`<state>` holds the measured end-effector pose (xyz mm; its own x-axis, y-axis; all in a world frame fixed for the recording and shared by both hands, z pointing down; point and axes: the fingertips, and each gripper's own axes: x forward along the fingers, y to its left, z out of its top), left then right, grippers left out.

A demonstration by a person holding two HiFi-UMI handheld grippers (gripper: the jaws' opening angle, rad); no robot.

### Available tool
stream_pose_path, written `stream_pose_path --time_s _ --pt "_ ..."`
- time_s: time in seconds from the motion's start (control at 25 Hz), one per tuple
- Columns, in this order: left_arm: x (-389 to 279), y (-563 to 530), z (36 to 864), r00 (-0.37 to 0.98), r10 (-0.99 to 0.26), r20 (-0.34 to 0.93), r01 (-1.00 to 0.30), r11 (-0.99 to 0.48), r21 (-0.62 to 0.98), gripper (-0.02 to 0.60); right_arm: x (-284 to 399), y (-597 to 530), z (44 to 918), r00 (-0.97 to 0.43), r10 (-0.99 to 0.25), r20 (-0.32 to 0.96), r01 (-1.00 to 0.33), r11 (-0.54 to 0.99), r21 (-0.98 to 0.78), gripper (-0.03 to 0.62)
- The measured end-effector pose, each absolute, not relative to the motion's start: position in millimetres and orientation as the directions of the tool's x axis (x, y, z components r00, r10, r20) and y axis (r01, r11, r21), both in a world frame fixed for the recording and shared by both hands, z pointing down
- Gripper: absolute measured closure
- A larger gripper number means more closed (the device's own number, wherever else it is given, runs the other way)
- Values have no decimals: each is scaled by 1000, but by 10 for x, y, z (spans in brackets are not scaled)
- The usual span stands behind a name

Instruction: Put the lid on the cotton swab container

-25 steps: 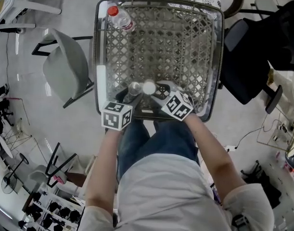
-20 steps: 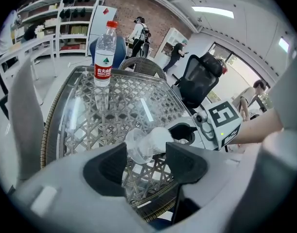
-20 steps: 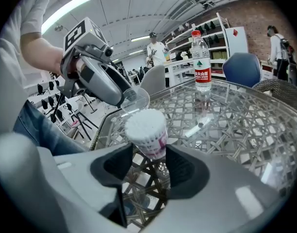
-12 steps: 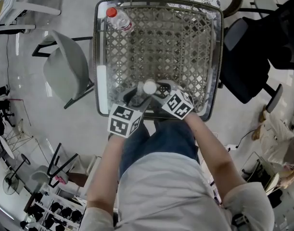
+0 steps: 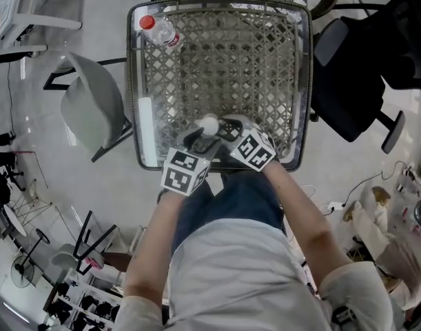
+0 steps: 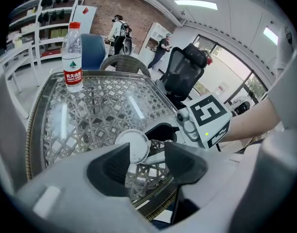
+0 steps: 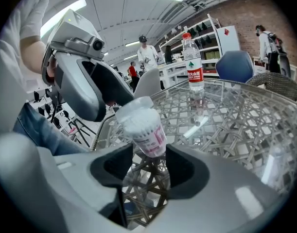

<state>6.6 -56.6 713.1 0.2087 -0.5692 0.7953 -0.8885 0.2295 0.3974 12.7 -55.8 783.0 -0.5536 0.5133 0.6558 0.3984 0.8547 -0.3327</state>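
Note:
The cotton swab container (image 7: 147, 136) is a clear tub of white swabs with a pink label. It is tilted, and my right gripper (image 7: 149, 157) is shut on its lower part. A clear lid (image 7: 132, 106) covers its top end. In the left gripper view that capped end shows as a white disc (image 6: 132, 146). It lies between the jaws of my left gripper (image 6: 147, 155), close to the left pad, with a gap to the right pad. Those jaws are closing. In the head view the container (image 5: 209, 125) is over the table's near edge.
The table (image 5: 293, 81) has a glass top over wicker lattice. A water bottle (image 5: 157, 30) with a red cap stands at its far left corner. A grey chair (image 5: 93, 105) is to the left and a black office chair (image 5: 348, 81) to the right. People stand in the background.
My left gripper has moved right, up to the container's top. The clear lid, beside the container a second ago, now sits over its top. The right gripper has kept its grip.

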Motion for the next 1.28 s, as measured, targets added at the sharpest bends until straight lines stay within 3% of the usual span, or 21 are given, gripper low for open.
stream_pose_path --time_s 0.24,0.56,0.8,1.28 --pt "145 -613 7157 233 -544 806 -904 185 386 357 166 -603 7811 -577 494 651 366 869 -335 385" --pt "191 -679 7283 243 -506 828 -917 158 366 421 209 -618 7794 -595 496 632 352 868 -350 385" --pt "13 -660 7348 164 -467 869 -949 167 268 569 252 -694 7811 -601 476 642 325 879 -348 384" --pt "49 -674 7390 121 -409 905 -974 126 187 574 321 -787 7816 -626 444 641 276 895 -351 385"
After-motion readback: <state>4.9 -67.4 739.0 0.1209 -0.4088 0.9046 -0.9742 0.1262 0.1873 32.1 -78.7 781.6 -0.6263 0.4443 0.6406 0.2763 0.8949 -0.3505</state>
